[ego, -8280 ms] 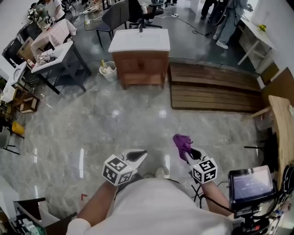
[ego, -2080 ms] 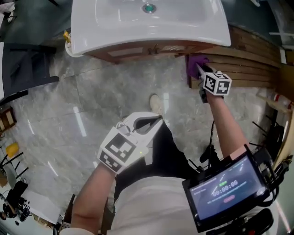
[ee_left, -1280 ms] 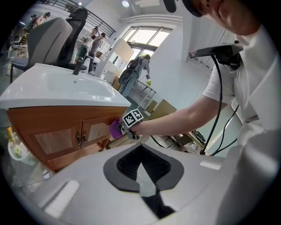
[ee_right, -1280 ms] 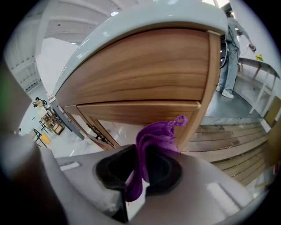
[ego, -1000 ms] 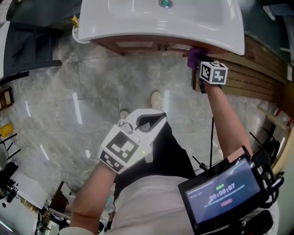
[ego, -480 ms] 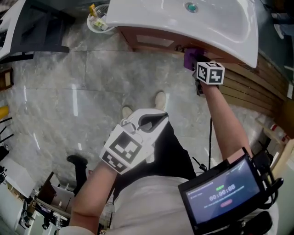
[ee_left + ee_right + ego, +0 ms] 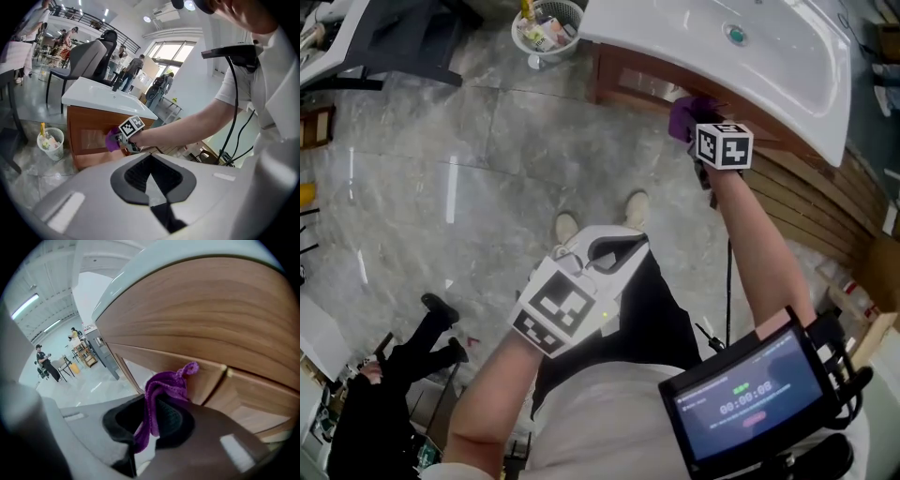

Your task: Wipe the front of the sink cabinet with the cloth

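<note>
The wooden sink cabinet (image 7: 630,82) stands under a white basin (image 7: 712,47) at the top of the head view. My right gripper (image 7: 698,150) is shut on a purple cloth (image 7: 684,114) and holds it against the cabinet front just below the basin rim. The right gripper view shows the cloth (image 7: 161,392) bunched between the jaws and touching the wood panel (image 7: 197,329). My left gripper (image 7: 614,253) hangs low over the person's legs, shut with nothing in it. From the left gripper view the cabinet (image 7: 89,136) and cloth (image 7: 111,139) appear ahead.
A small bin (image 7: 546,25) with rubbish stands left of the cabinet. Wooden slats (image 7: 806,202) lie to its right. A person in black (image 7: 384,375) is at the lower left. A screen (image 7: 745,398) hangs on the person's chest. Grey stone floor (image 7: 441,178) spreads around.
The right gripper has carried the cloth up the cabinet front and leftward along it, staying pressed to the wood. The head view has swung; a person in black has come into view.
</note>
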